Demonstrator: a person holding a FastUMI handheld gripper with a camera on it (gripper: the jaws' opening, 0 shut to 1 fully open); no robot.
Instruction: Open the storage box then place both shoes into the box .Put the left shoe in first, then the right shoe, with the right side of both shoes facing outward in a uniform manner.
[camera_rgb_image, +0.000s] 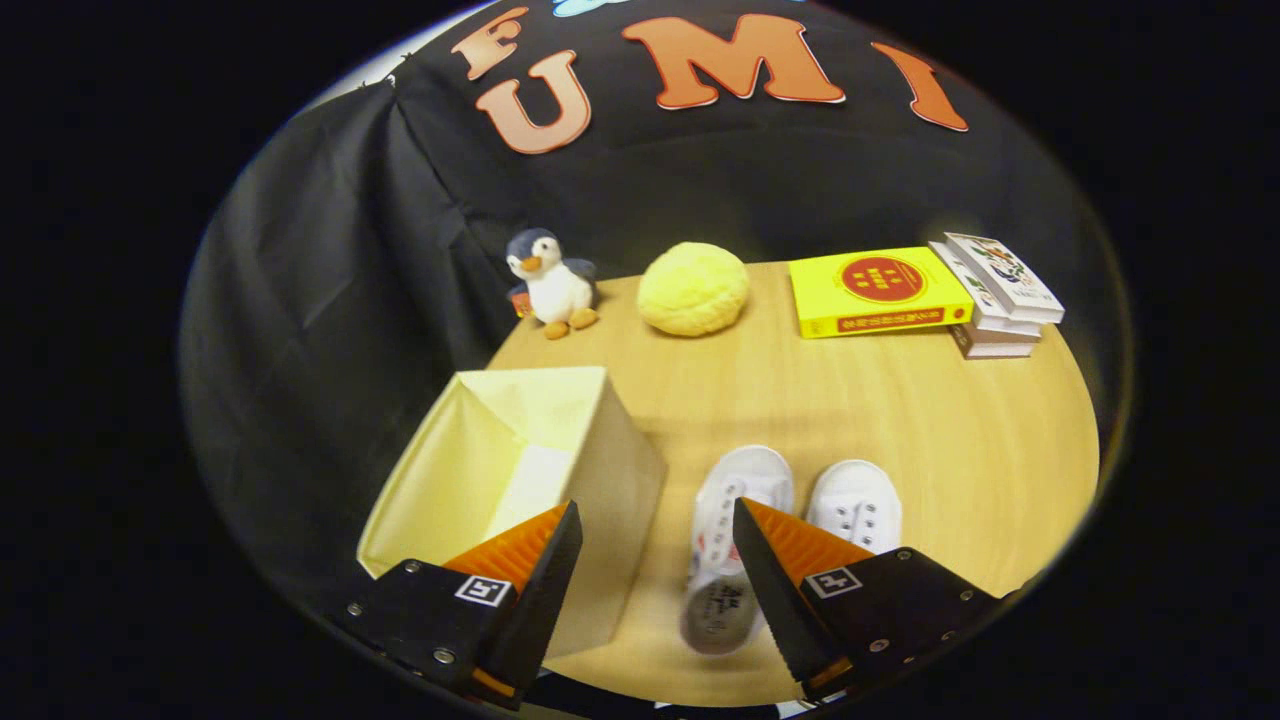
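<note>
Storage box (530, 470), landmark, standing open on the wooden table (960, 440), cream inside, nothing in it; first step judged done. Just right of the box, two white shoes side by side: left shoe (735, 545) nearer the box, right shoe (858, 505) beyond it, toes pointing away. Gripper (655, 560) held above, fingers spread wide and clamped on nothing; one finger over the box's near corner, the other over the left shoe's heel. Step in hand, by judgement: reaching for the left shoe; next move calls for lowering, closing on it, then turning it right side outward. Behind the box: toy penguin (550, 283), yellow ball (693, 288), books (900, 290).
</note>
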